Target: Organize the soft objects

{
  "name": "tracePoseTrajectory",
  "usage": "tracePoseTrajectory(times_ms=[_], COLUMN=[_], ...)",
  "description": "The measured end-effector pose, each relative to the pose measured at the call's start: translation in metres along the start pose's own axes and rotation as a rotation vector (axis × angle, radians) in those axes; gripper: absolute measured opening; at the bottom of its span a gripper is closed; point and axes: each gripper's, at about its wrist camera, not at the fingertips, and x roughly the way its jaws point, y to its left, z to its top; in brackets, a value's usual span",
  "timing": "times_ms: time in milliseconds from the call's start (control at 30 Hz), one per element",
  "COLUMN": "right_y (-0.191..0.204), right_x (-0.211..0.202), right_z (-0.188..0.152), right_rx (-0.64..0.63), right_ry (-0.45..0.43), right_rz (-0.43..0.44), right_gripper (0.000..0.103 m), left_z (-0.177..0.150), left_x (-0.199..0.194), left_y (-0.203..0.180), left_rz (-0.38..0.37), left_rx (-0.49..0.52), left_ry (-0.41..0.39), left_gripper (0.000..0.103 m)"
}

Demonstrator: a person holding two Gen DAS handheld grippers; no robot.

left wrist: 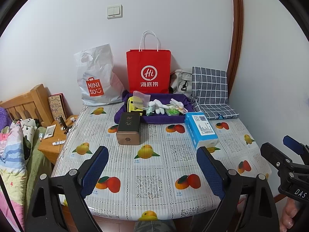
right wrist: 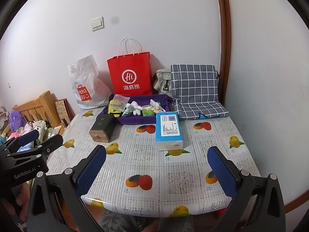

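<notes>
Purple tray (left wrist: 152, 118) at 12 o'clock on the table (left wrist: 154, 174), before the red bag (left wrist: 148, 71): holds white gloves (left wrist: 158, 104), a yellow item (left wrist: 134, 104), green packets (left wrist: 172, 112), a clear pouch (left wrist: 141, 96); small contents hard to make out, front left corner hidden by the dark tin (left wrist: 129, 131). Tissue pack (left wrist: 201, 130) at 1 o'clock, touching the tray. Checked cushion (left wrist: 211, 92) at 2 o'clock. Left gripper (left wrist: 152, 166) and right gripper (right wrist: 157, 166): both spread wide, nothing between the pads, low over the table's near edge.
</notes>
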Motion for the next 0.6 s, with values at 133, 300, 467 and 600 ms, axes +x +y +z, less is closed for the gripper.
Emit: tracePoseTrajectory(times_ms=[133, 300, 467, 600], right_y=[0.0007, 0.0014, 0.0019, 0.0021], right_x=[-0.0008, -0.0015, -0.0016, -0.0018], right_z=[-0.0002, -0.0004, -0.0009, -0.0014], right_rx=[0.0, -0.001, -0.002, -0.005], right_ry=[-0.001, -0.001, -0.001, 0.0], right_rz=[0.001, 0.002, 0.001, 0.002], right_gripper=[0.103, 0.103, 0.103, 0.103], left_z=[0.0003, 0.0006, 0.0007, 0.0007], left_x=[0.0006, 0.001, 0.0011, 0.001], left_y=[0.0001, -0.0002, 0.0, -0.0002], left_rz=[0.001, 0.002, 0.002, 0.003], left_rx=[0.0, -0.001, 0.0, 0.0], left_ry=[0.001, 0.001, 0.001, 0.001], left_gripper=[0.092, 0.092, 0.092, 0.092])
